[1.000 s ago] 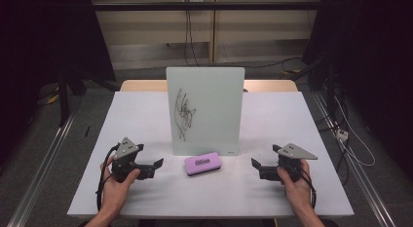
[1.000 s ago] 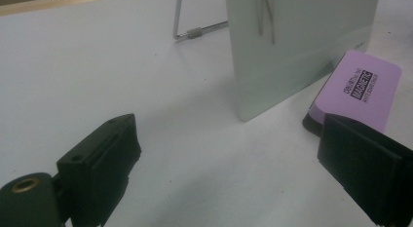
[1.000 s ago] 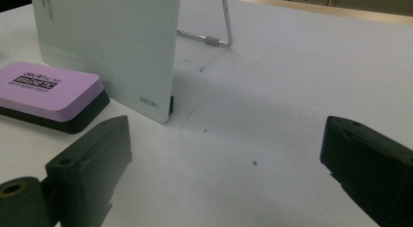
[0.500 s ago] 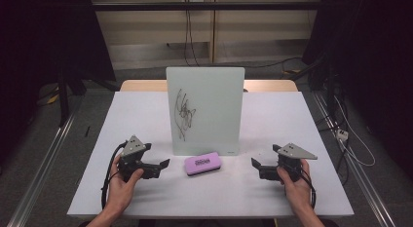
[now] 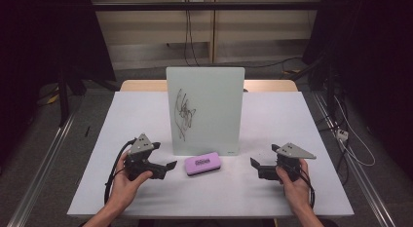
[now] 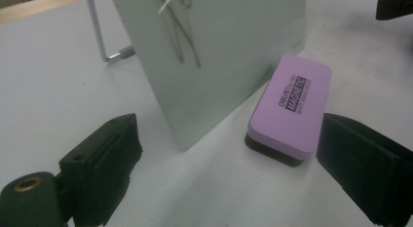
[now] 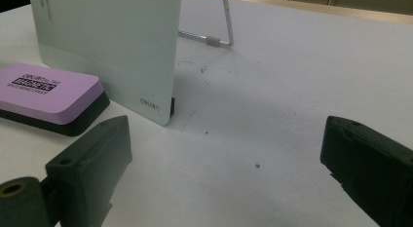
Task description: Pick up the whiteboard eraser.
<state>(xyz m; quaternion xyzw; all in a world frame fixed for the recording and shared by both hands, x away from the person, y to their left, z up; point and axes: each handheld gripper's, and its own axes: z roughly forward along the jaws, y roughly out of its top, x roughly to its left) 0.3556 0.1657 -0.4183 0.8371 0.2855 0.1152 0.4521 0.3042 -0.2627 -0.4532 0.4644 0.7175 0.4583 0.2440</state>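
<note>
Both claws stand wide and hold nothing. Your left claw [image 5: 168, 167] sits just beside the purple eraser [image 5: 202, 163], which lies on the surface [image 5: 292, 115] touching the whiteboard [image 5: 214, 100]. Your right claw [image 5: 254, 164] rests well apart.

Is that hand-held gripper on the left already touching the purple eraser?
Apart. In the high view, bare table shows between the left hand-held gripper and the purple eraser; the left gripper view shows its jaws open, with a gap before the eraser.
</note>
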